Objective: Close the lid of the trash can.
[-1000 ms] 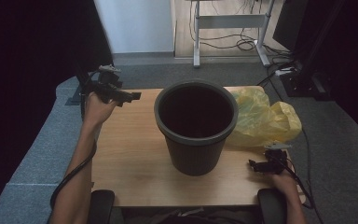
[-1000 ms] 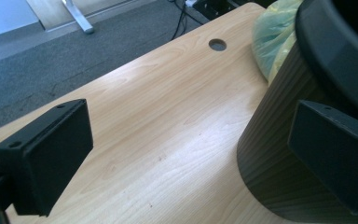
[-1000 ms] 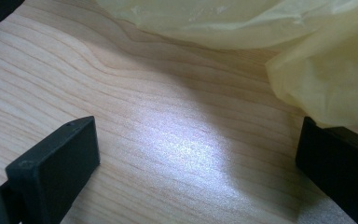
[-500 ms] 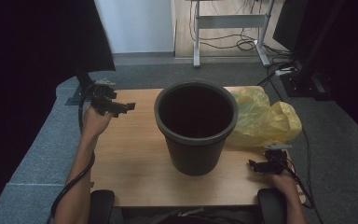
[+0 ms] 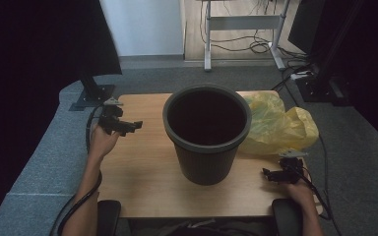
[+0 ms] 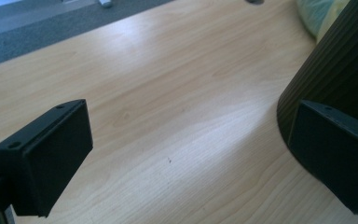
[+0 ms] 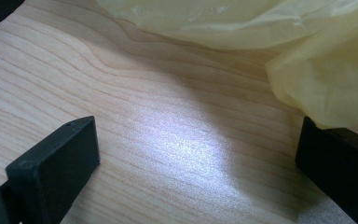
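Bag: yellow plastic bag [image 5: 278, 129] lies crumpled just right of the black bin [image 5: 206, 132], touching it.
Right gripper [image 5: 274, 174]: jaws wide, low, near the bag, probably lining up a grab.
Left gripper [image 5: 128, 126]: jaws wide, left of the bin, likely to steady it.
Table [image 5: 142, 172]: bare wood.

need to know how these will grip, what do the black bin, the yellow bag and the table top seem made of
The black round ribbed bin looks like matte moulded plastic: fine vertical ribs, dull sheen. The crumpled yellow bag seems thin, translucent plastic film: soft folds, light shining through. The pale wooden table top shows printed-looking grain with a satin glare, probably laminate or sealed wood.
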The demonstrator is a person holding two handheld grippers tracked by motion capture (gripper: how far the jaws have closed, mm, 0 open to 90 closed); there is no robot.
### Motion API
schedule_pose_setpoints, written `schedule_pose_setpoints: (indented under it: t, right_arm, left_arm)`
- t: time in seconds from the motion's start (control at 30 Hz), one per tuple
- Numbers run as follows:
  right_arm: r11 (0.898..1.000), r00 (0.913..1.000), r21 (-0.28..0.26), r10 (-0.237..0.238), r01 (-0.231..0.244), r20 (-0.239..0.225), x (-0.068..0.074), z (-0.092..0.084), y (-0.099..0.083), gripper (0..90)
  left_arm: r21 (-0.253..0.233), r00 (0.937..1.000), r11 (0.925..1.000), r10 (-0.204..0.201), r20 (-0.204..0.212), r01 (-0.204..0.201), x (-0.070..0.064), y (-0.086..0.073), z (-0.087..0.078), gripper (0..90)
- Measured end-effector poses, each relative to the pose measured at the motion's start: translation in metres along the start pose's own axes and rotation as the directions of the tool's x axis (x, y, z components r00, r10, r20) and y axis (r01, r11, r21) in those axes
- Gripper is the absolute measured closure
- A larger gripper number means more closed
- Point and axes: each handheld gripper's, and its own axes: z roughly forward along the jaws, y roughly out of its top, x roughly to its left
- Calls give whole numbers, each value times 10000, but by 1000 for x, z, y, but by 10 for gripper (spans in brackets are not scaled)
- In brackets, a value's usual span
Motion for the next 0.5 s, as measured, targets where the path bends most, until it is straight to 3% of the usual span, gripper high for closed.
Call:
schedule_pose_setpoints:
  t: [0.27,0.5]
  right_arm:
    - [10000,10000,1,0,0,-2,0,0,0,0]
    - [10000,10000,2,-9,9,1,0,0,0,0]
  left_arm:
    - [226,9999,9997,-24,115,21,-3,-25,13,0]
    - [193,9990,9994,-306,339,299,-4,-47,23,0]
